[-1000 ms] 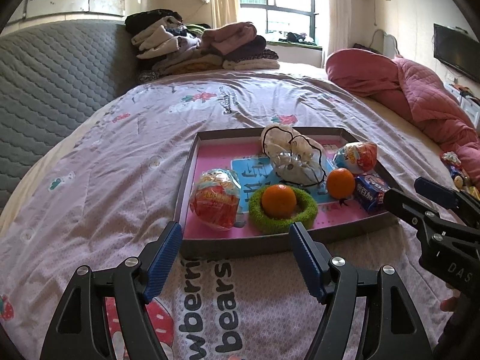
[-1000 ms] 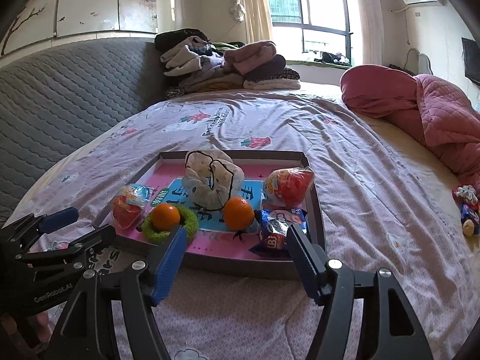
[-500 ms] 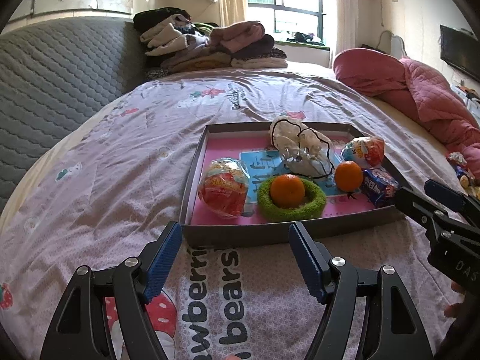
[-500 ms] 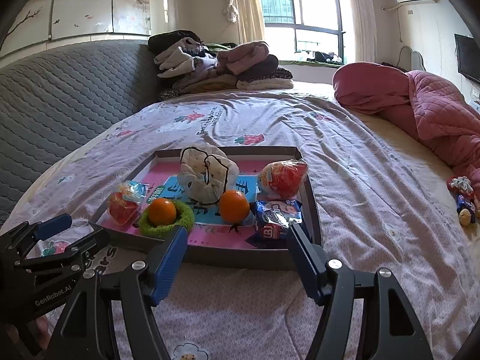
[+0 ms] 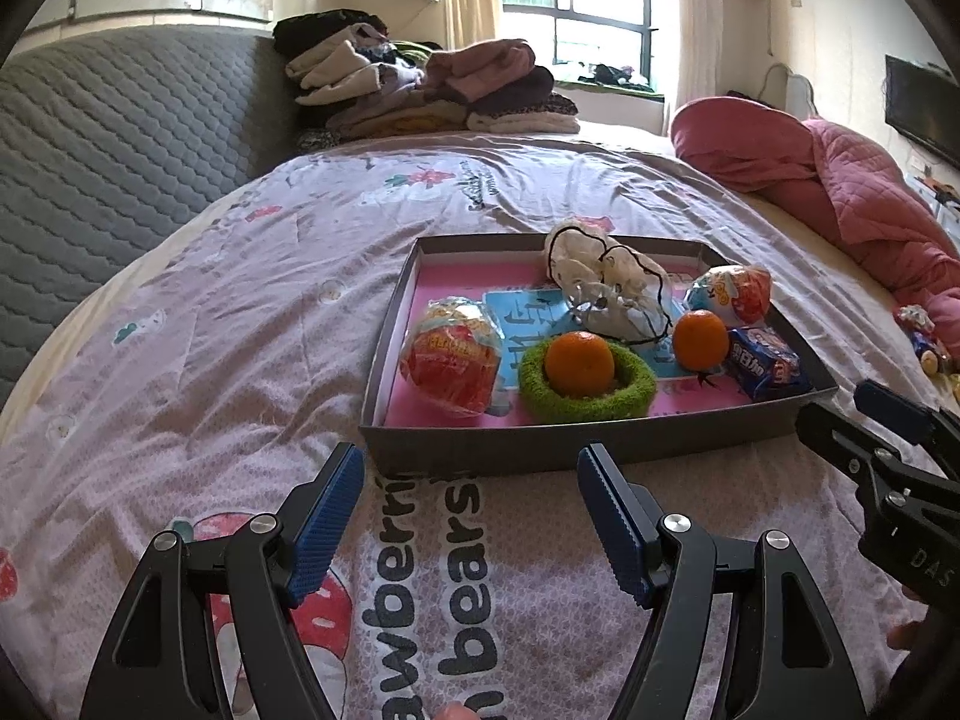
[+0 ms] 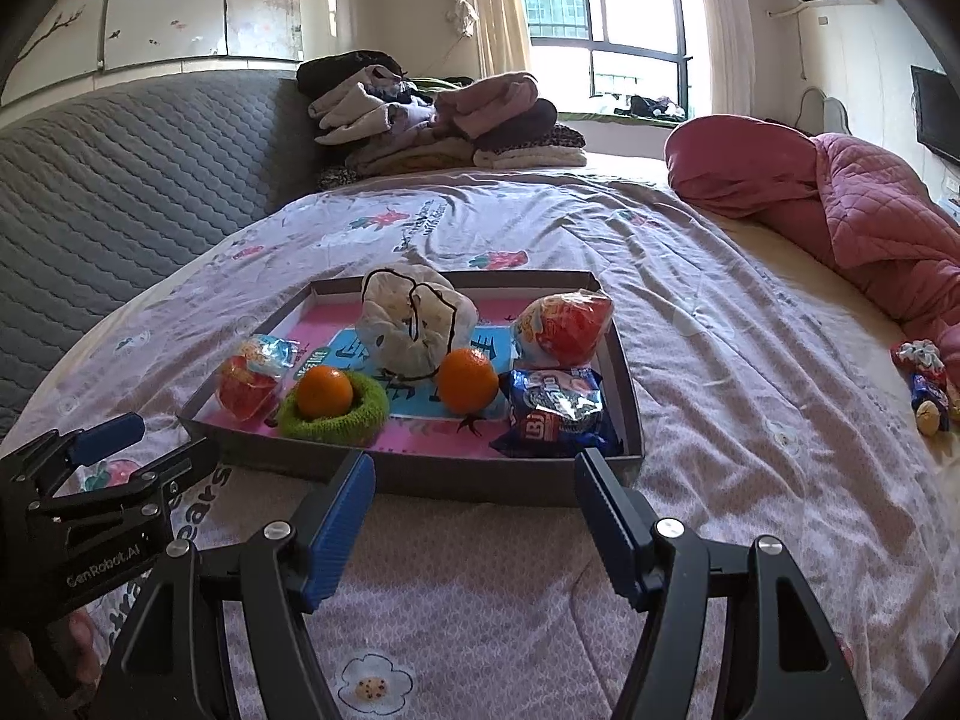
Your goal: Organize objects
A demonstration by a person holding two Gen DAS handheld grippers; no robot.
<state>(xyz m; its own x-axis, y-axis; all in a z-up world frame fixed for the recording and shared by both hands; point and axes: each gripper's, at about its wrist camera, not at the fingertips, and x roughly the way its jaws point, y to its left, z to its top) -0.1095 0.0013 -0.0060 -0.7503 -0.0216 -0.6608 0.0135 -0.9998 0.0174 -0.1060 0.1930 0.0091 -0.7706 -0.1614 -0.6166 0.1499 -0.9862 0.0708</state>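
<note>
Both tongs stand wide and hold nothing, poised just short of the near wall of the tray (image 5: 540, 450), likely so either one can reach in. The left gripper (image 5: 471, 516) faces the tray's left half and the right gripper (image 6: 474, 516) faces its right half.

The tray lies on the bedspread (image 5: 240, 330) and gathers the loose things. One orange (image 5: 579, 363) sits cupped in a green ring (image 5: 636, 393), which keeps it from rolling. A second orange (image 5: 699, 340) rests bare on the tray floor, just beside a blue snack packet (image 5: 765, 360). A red snack bag (image 5: 453, 354) lies at the left, another red and white one (image 5: 729, 294) at the far right, and a white pouch (image 5: 606, 282) behind the oranges.

The pouch's contents are hidden. Small toys (image 6: 924, 381) by the pink quilt (image 6: 840, 204) are too small to name.
</note>
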